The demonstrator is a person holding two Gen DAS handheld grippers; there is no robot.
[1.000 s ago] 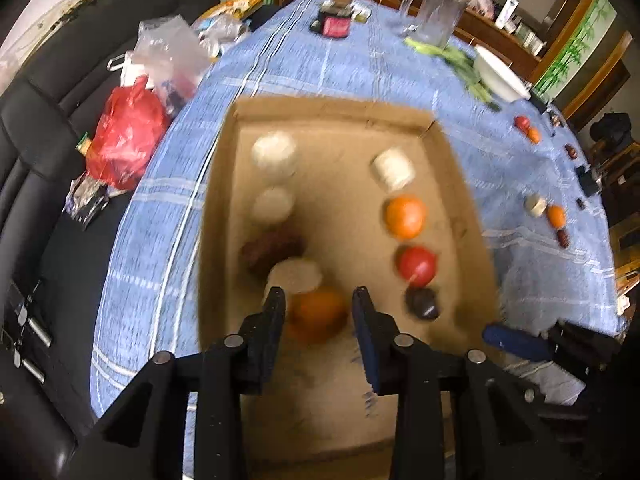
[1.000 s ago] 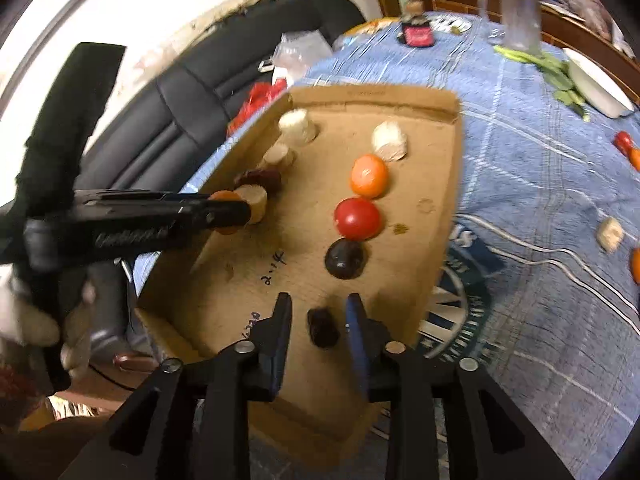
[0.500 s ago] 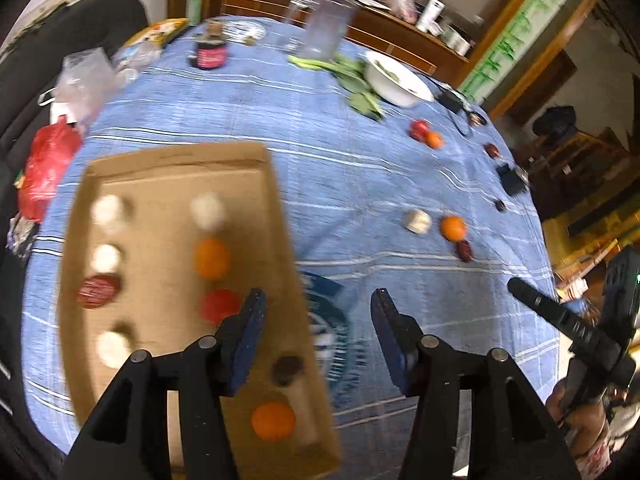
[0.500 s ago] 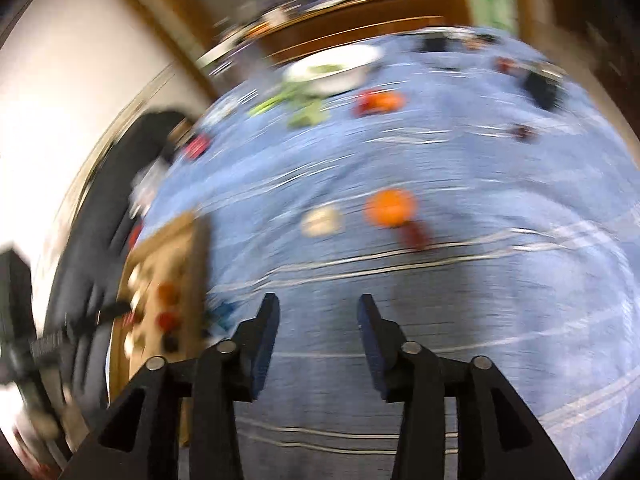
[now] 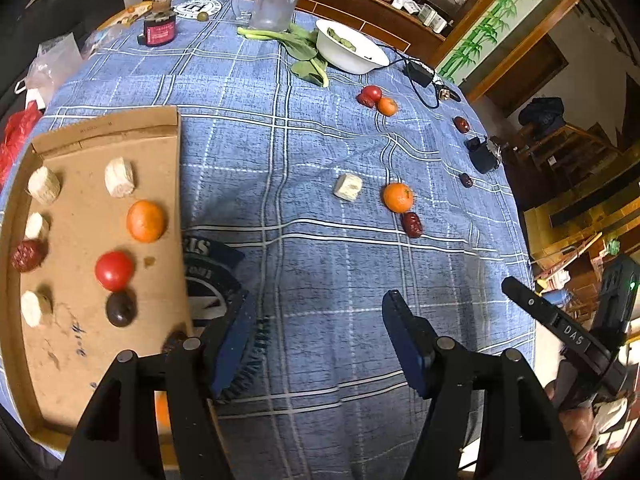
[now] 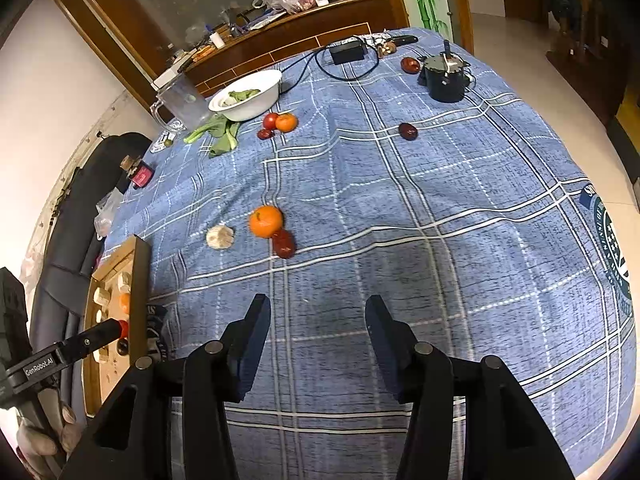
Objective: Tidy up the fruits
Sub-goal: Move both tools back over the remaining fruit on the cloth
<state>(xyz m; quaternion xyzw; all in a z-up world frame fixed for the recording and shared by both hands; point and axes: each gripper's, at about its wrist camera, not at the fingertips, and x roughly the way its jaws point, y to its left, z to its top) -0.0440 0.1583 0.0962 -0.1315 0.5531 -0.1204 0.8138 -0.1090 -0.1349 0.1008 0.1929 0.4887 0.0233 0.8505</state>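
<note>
Shallow brown cardboard tray [image 5: 120, 128]: held two rows of fruit. Outstanding on blue plaid worktop [image 5: 304, 264]: round orange tangerine [image 5: 397, 197], dark red date [image 5: 412, 224], pale chunk [image 5: 348, 187], further clusters. Left tongs [image 5: 316, 332] and right tongs [image 6: 318, 336]: empty, lately widening.

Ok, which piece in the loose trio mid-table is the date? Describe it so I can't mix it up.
Start at the cardboard tray on the blue checked tablecloth, then look right to the three pieces lying in a row mid-table. The date is the one furthest from the tray, touching the orange. It is small, dark red and oblong, unlike the pale white chunk and the round orange.
</note>
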